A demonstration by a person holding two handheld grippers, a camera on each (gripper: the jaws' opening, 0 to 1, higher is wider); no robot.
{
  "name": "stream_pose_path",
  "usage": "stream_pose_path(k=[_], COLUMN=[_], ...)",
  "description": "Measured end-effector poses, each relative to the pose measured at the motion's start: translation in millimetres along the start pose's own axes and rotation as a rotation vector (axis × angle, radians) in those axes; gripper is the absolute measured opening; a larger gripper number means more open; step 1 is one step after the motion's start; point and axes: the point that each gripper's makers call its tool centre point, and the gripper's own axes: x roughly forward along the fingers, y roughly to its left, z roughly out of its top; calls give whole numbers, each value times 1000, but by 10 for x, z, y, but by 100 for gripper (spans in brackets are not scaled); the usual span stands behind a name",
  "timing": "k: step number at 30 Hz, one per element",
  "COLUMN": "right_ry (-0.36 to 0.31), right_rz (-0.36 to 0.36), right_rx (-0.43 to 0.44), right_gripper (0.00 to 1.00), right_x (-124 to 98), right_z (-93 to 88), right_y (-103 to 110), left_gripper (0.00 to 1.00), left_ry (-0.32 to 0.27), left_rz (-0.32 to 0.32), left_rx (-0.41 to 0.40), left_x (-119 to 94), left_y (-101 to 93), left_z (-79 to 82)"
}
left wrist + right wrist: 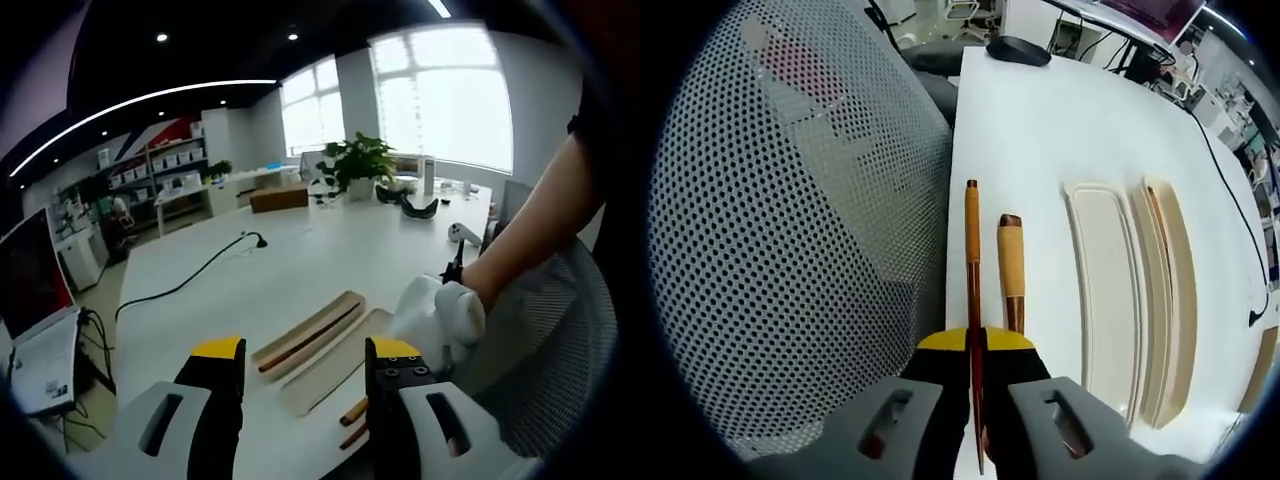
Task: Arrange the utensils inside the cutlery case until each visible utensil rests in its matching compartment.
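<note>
A slim copper-and-wood utensil is clamped between the narrowed jaws of the right gripper, its long axis running straight ahead along the fingers, its wooden end pointed away from them. A second wooden-handled utensil is seen just beside it on the white table, parallel to it. The cutlery case lies off to the side of those fingers, its long compartments parallel to the held utensil, so a sideways carry is judged sufficient. The left gripper is held wide and empty, the case lying just beyond its fingertips.
</note>
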Motion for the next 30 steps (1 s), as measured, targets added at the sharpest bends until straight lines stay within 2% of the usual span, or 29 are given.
stream_pose_path(k=[22,30], right_ry=[-9,-2], right_rz=[-25,-32], right_rx=[34,53], right_gripper=[0,0], right_x=[-102,-153], right_z=[86,50], right_y=[-69,-92], left_gripper=[49,49], left_ry=[-10,-21], left_rz=[-11,-11], left_rx=[-10,-14], left_x=[-16,-19], left_y=[26,31], left_z=[-19,-6])
